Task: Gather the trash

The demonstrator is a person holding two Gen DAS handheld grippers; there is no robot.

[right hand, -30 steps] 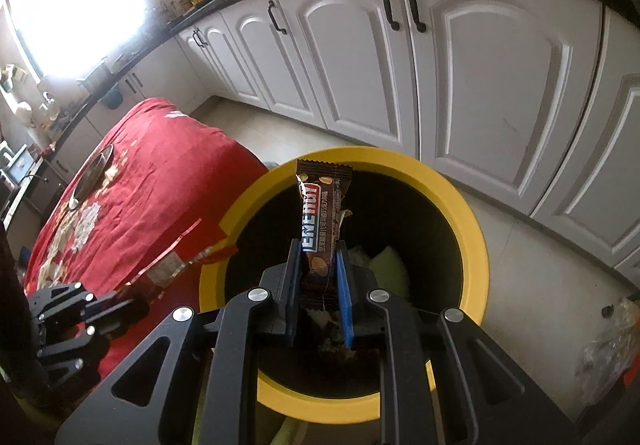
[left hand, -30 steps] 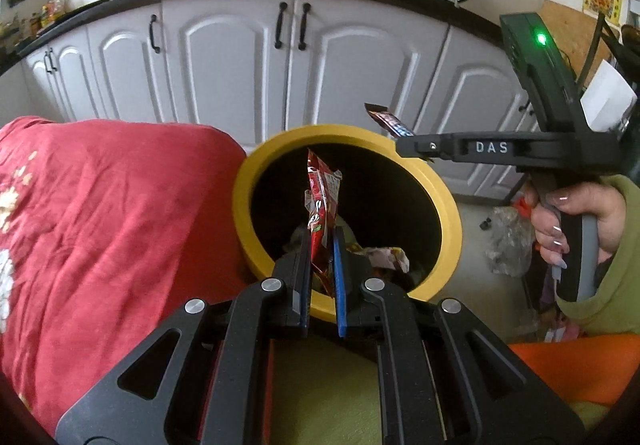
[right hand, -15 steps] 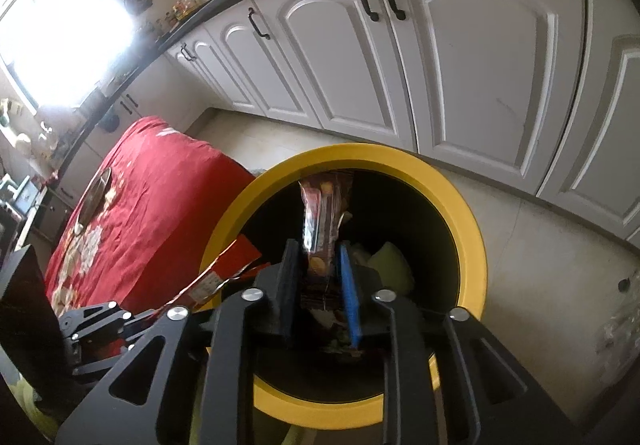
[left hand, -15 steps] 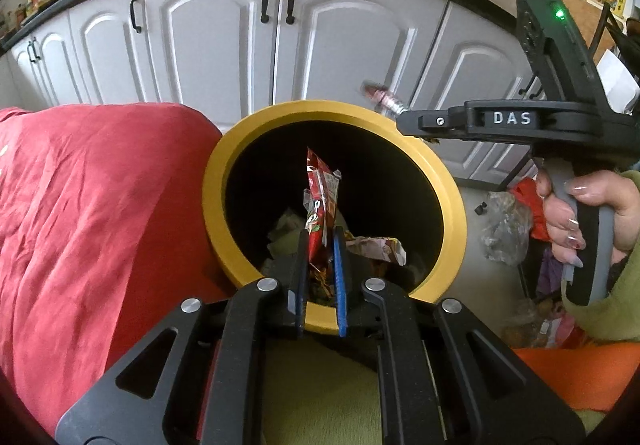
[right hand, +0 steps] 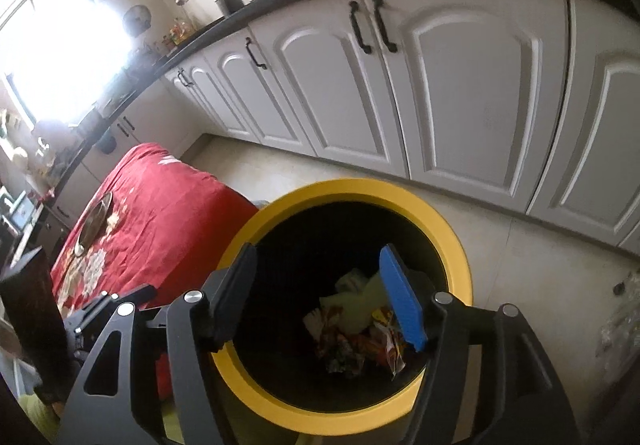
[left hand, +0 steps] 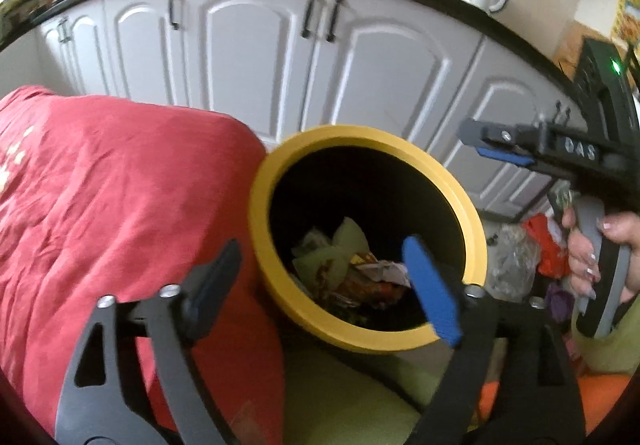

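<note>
Both grippers stand over the bin (right hand: 460,269), which sits on the floor against the corner of the red cloth (left hand: 120,185) and in front of the white cabinets (left hand: 260,57).

Left gripper (left hand: 324,285): fingers spread wide, nothing between them. Half a second ago they were clamped on a red wrapper held upright over the bin mouth; that wrapper is no longer in the grip.

Right gripper (right hand: 320,293): fingers likewise wide apart and empty. Half a second ago they pinched a brown snack-bar wrapper above the same opening.

Location of the trash: a heap of wrappers (right hand: 360,333) lies at the bottom of the bin, inside the yellow rim, visible in both views. Which pieces are the two just let go cannot be told for certain; the heap is crumpled and partly in shadow.

Finding: both releases happened over the opening, so in my judgement both items went in and this drop is complete. Nothing is seen hanging on the rim. Whether more trash is left to collect cannot be told from these views.
</note>
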